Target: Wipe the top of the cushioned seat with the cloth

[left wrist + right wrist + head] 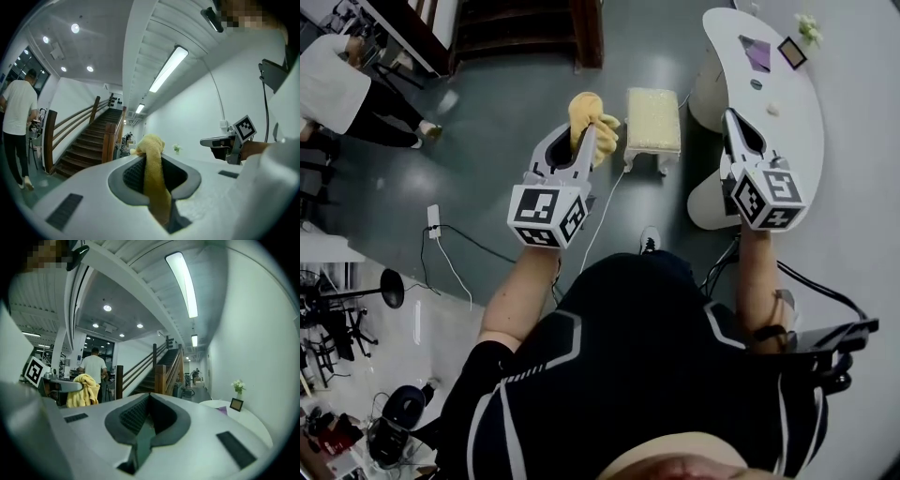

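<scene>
Holding the cloth (pixel 592 117) clamped in our left claw (pixel 578 142), up in the air just left of the cushioned seat (pixel 653 120). Our right claw (pixel 730 120) sits to the seat's right, by the white worktop (pixel 797 103), jaws together on nothing. We judge wiping not yet begun: cloth apart from the seat top, whole surface left to do
</scene>
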Available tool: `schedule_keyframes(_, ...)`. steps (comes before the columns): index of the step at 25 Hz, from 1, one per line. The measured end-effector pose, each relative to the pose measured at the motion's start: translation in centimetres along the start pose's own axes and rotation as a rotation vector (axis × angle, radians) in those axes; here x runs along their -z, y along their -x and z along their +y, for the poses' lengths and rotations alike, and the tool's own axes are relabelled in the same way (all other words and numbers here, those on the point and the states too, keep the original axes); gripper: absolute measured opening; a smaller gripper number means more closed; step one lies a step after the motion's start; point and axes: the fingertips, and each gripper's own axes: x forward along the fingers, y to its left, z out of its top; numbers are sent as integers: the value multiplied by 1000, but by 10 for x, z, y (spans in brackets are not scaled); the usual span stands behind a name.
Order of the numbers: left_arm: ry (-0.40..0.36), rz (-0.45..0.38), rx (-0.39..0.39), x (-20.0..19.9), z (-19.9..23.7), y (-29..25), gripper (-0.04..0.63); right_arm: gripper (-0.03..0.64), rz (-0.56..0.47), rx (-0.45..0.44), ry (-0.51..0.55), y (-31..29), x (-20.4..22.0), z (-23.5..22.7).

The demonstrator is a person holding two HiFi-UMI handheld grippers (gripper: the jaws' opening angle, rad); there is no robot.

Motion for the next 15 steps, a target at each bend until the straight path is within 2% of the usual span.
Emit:
schedule_keyframes(3, 0, 14, -12, 0, 2, -37, 61, 5, 12, 0, 4, -25, -1, -30)
schedule_keyframes(7, 17, 31, -3, 1, 1, -57, 61, 5, -5, -53, -3, -40, -9, -39)
schedule_keyframes(12, 18, 72, -1, 15, -24, -140, 61, 6, 17, -43, -14, -72, 5, -116)
schedule_keyframes(15, 16, 105, 27, 22, -36, -175, 61, 6, 23, -42, -18, -86, 8, -139)
